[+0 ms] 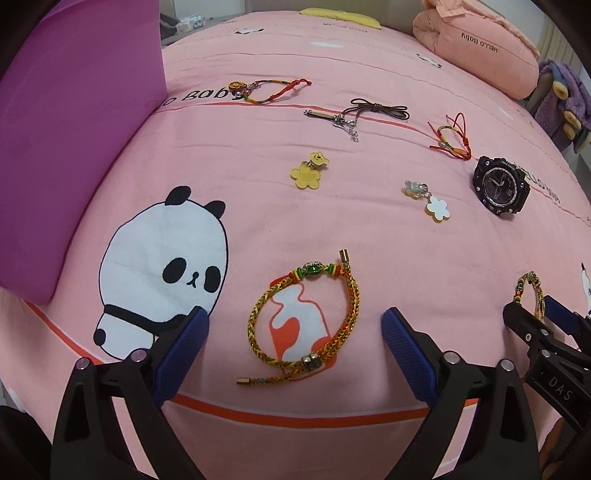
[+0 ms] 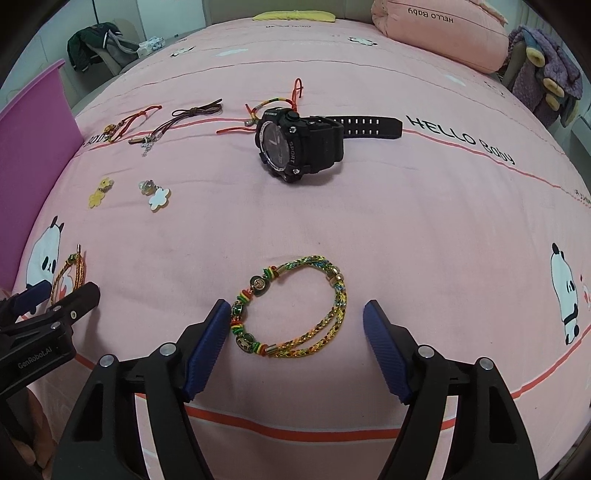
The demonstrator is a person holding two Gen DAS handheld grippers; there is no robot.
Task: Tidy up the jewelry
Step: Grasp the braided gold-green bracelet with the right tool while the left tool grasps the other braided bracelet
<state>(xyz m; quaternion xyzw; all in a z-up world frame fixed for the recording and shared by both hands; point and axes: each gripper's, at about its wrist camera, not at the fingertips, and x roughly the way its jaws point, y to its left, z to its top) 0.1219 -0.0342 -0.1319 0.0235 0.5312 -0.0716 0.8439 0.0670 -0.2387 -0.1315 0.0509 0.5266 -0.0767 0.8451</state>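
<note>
Jewelry lies spread on a pink bedsheet. My left gripper [image 1: 295, 332] is open, its blue pads on either side of a gold braided bracelet with a green bead [image 1: 306, 321]. My right gripper [image 2: 295, 325] is open around a second gold braided bracelet with green beads [image 2: 295, 310]; that gripper also shows in the left wrist view [image 1: 532, 314]. Farther off lie a black sport watch [image 2: 295, 147], a yellow bear charm [image 1: 308, 170], a white flower charm [image 1: 436, 206], a brown cord necklace [image 1: 362, 110] and two red string bracelets [image 1: 269, 88] [image 1: 452, 136].
A purple box [image 1: 74, 147] stands at the left on the bed. A folded pink quilt [image 1: 476, 40] lies at the far right, with a purple plush [image 2: 546, 70] beyond the bed's edge. A yellow item [image 2: 291, 15] lies at the far end.
</note>
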